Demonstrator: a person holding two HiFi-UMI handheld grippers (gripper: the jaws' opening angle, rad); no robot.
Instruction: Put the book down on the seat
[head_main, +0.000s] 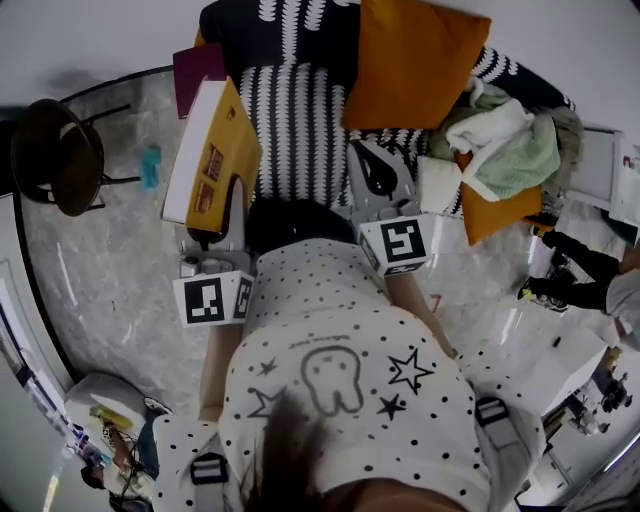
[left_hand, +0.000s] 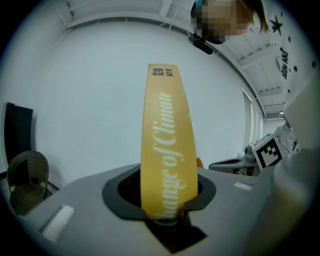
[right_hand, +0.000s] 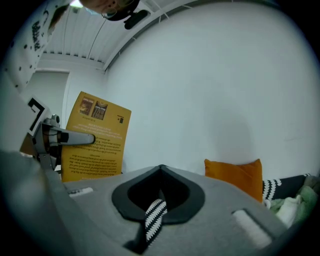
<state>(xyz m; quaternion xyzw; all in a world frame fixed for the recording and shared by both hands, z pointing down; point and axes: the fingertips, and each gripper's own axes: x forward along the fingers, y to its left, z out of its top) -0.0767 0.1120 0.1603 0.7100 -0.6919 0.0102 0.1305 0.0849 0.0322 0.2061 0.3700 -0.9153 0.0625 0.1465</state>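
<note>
A yellow book (head_main: 212, 150) stands upright on its edge in my left gripper (head_main: 230, 200), just left of the black-and-white striped seat (head_main: 295, 120). In the left gripper view its spine (left_hand: 167, 150) rises from between the jaws of that gripper (left_hand: 167, 210), which are shut on it. My right gripper (head_main: 375, 172) hovers over the seat's right part with its jaws together and nothing in them. In the right gripper view, the striped fabric (right_hand: 156, 215) shows through the thin slit below the closed tips (right_hand: 161, 172). The book's back cover (right_hand: 97, 140) stands to the left there.
An orange pillow (head_main: 410, 60) leans at the back of the seat, with a heap of clothes (head_main: 510, 140) to its right. A dark round chair (head_main: 55, 155) stands on the marble floor at left. A maroon thing (head_main: 195, 70) sits behind the book.
</note>
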